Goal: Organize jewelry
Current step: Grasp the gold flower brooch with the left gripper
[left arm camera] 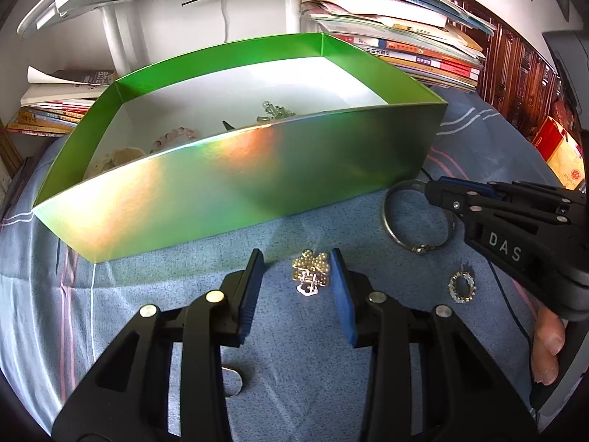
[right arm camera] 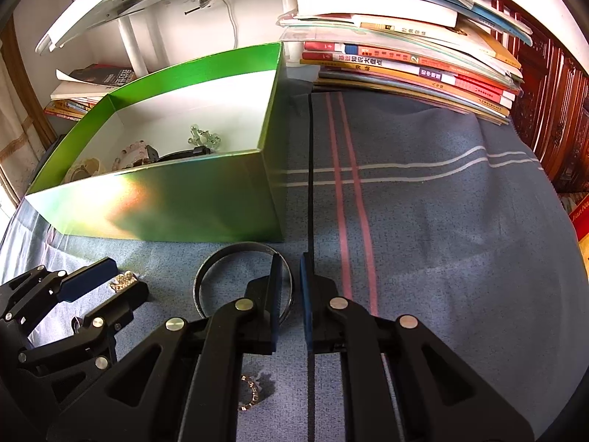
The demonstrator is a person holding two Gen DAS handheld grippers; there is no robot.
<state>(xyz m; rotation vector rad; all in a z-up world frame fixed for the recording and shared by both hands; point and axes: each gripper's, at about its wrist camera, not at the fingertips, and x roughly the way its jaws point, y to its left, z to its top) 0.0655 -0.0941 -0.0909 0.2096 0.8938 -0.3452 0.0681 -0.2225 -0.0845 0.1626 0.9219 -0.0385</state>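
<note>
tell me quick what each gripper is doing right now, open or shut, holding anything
Left gripper: open, holding nothing, fingers either side of the pearl brooch on the cloth.
Right gripper: open with a narrow gap, holding nothing, at the rim of the metal bangle.

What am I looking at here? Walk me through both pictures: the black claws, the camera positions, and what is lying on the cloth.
No robot: a person holds two hand-held grippers, each carrying a forward-looking camera. One picture comes from the left gripper, the other from the right gripper. Both have their jaws open and hold nothing. On the blue plaid cloth the left straddles a beaded brooch; the right has one jaw inside a metal bangle. A small crystal ring lies nearby. The green box already contains bracelets.
</note>
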